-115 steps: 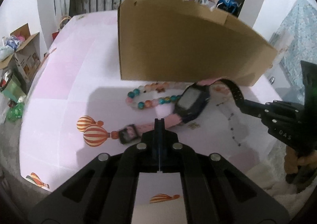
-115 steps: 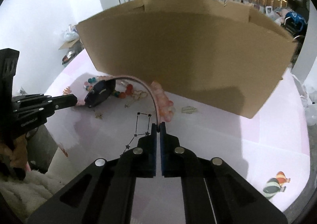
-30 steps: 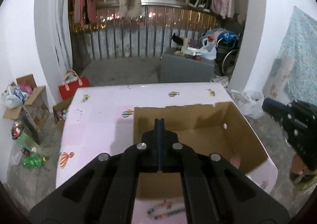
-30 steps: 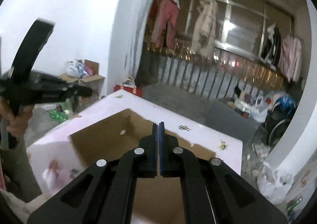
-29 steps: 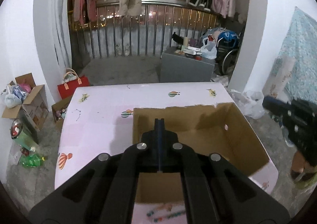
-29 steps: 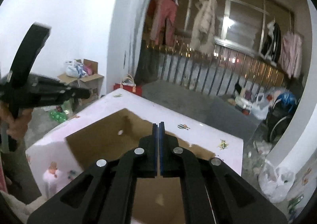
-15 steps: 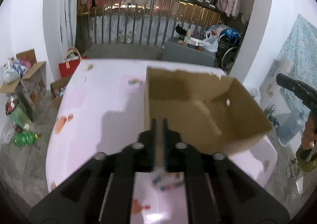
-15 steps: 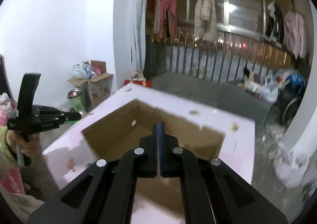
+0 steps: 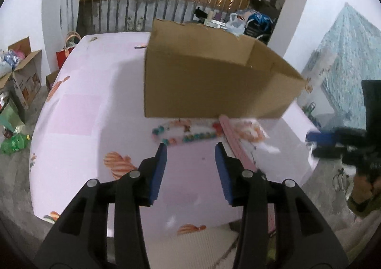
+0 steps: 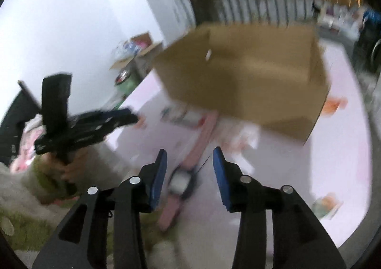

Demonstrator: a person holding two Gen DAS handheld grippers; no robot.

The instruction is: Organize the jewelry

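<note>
Pink balloon-print tabletop (image 9: 78, 102) carries a brown cardboard box (image 9: 214, 83), with a blurred string of teal and orange beads (image 9: 183, 133) just before it. Left gripper (image 9: 190, 150), jaws opening and empty, hangs just short of the beads. Right gripper (image 10: 189, 154), also opening, has the pink-strapped watch (image 10: 181, 181) lying unpinched between its blue fingers (image 10: 158, 173).

Whole right wrist view smeared: cardboard box (image 10: 250, 83) soft at the edges, pink watch (image 10: 181, 183) just a fuzzy strap and face. Beads (image 9: 183, 134) in the left wrist view blurred too. Box inside hidden behind its wall.
</note>
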